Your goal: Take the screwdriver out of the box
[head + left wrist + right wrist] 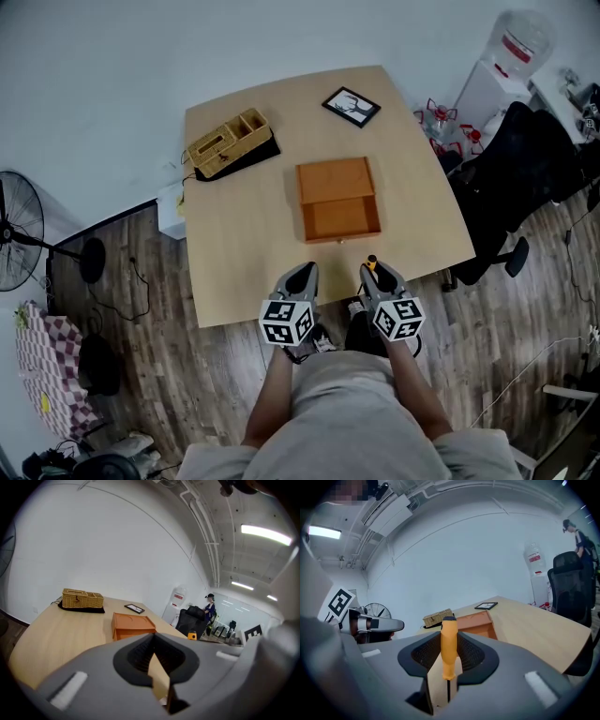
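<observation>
The screwdriver (449,648) has an orange handle with a black cap and stands upright between the pads of my right gripper (443,681), which is shut on it. In the head view the right gripper (375,274) hangs over the table's near edge, with the handle tip (371,263) showing, a short way in front of the orange wooden box (338,199). The box (476,623) lies mid-table. My left gripper (302,274) is beside the right one, its pads (159,679) together with nothing between them. The box (132,625) lies ahead of it.
A wicker basket (230,141) on a black mat sits at the table's far left, a framed picture (352,106) at the far right. A black office chair (506,187) stands right of the table (244,272), with a fan (19,230) on the floor at left.
</observation>
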